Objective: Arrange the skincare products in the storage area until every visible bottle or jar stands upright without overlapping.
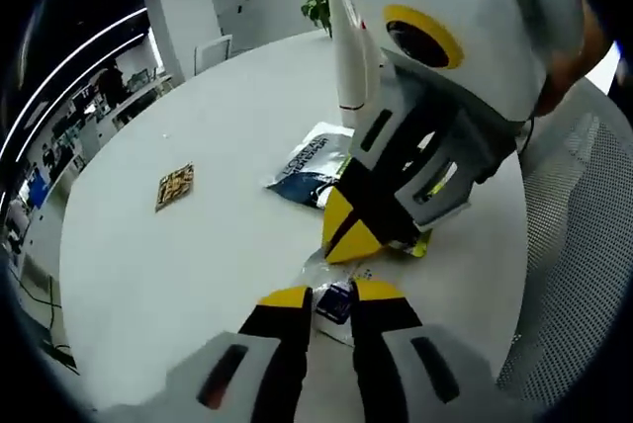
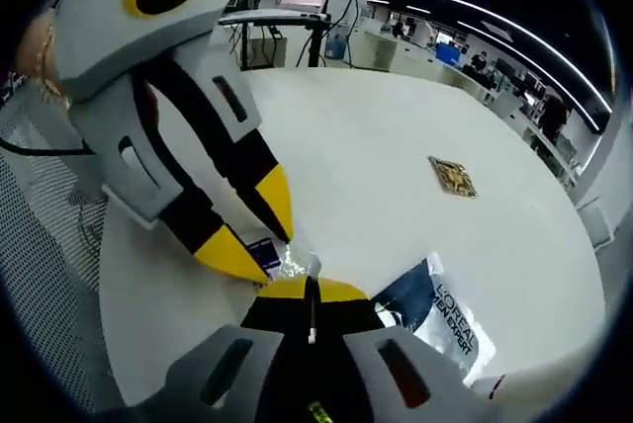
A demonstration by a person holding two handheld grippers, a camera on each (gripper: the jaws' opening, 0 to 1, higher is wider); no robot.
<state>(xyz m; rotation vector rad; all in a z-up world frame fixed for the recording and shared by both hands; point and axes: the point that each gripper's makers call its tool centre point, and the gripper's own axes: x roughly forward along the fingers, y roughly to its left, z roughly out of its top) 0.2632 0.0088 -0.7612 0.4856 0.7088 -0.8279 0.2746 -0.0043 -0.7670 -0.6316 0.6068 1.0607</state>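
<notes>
The left tongs point(image 1: 331, 296) are gripping a small dark-blue sachet point(image 1: 334, 302) with a clear crinkled edge, their yellow tips closed against it just above the round white worktop point(image 1: 198, 265). In the right gripper view, the right tongs point(image 2: 309, 295) are pressing together on a thin clear strip of the same packet point(image 2: 265, 253), while the left tongs are reaching in from the upper left, their yellow tips meeting the packet's blue part. In the left gripper view, the right tongs are coming in from the upper right, with their yellow tips closed just beyond the sachet. A larger dark-blue and silver L'Oréal Men Expert pouch point(image 1: 309, 168) is lying flat on the worktop near the tongs. A small patterned square tile point(image 1: 175, 186) is lying well apart on the worktop. A mesh-backed chair point(image 1: 569, 275) is standing beside the worktop.
</notes>
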